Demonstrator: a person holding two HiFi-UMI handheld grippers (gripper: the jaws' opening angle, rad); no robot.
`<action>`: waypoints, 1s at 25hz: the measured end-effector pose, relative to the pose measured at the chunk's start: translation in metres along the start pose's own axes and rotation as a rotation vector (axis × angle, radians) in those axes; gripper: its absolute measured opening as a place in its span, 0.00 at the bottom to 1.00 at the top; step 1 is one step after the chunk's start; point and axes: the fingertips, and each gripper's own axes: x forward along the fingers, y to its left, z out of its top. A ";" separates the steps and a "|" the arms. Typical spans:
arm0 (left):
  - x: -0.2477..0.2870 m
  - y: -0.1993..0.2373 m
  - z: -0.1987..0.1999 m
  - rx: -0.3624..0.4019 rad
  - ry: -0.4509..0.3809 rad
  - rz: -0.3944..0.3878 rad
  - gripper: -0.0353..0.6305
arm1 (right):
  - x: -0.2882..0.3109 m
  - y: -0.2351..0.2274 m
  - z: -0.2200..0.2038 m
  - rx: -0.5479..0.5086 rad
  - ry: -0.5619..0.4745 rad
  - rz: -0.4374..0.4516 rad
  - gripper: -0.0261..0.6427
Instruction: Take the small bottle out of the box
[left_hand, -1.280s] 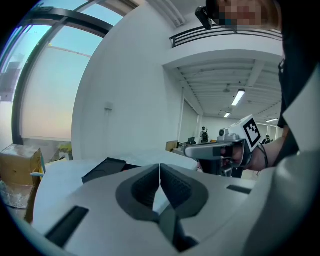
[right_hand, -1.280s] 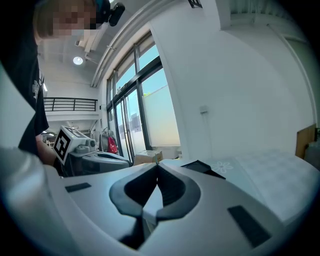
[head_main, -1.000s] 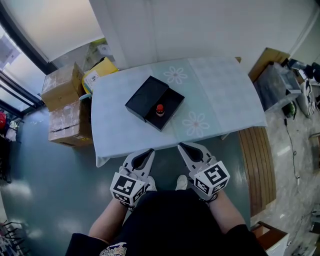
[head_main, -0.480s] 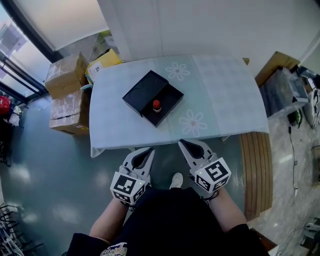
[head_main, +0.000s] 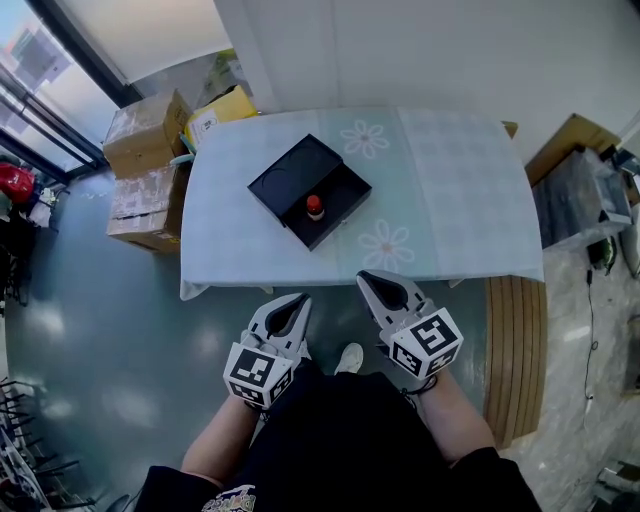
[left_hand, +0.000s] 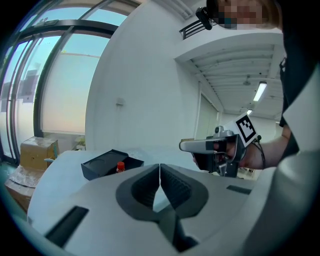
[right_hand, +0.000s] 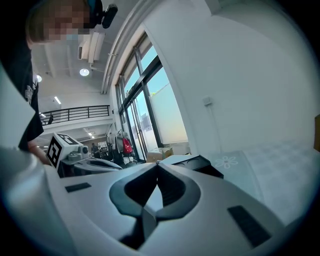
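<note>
Beside cartons (head_main: 148, 205), the flowered table (head_main: 460, 200) bears a black box (head_main: 290, 178); left tool (head_main: 298, 300) and right tool (head_main: 365, 277) are closed.

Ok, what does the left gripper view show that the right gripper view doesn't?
Only the left gripper view: the small bottle, red-capped, standing in the box, and the right gripper from the side. Only the right gripper view: the left gripper from the side and a flower print on the table. Both: the box on the table, and their own jaws shut with nothing between.
</note>
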 end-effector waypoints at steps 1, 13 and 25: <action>0.002 0.001 0.000 -0.001 0.001 0.006 0.10 | 0.001 -0.002 0.000 0.003 0.000 0.004 0.07; 0.028 0.011 0.006 0.010 0.001 0.022 0.10 | 0.004 -0.026 0.002 0.040 -0.008 -0.005 0.07; 0.067 0.050 0.005 0.014 0.006 0.023 0.10 | 0.031 -0.057 0.007 0.034 0.006 -0.045 0.07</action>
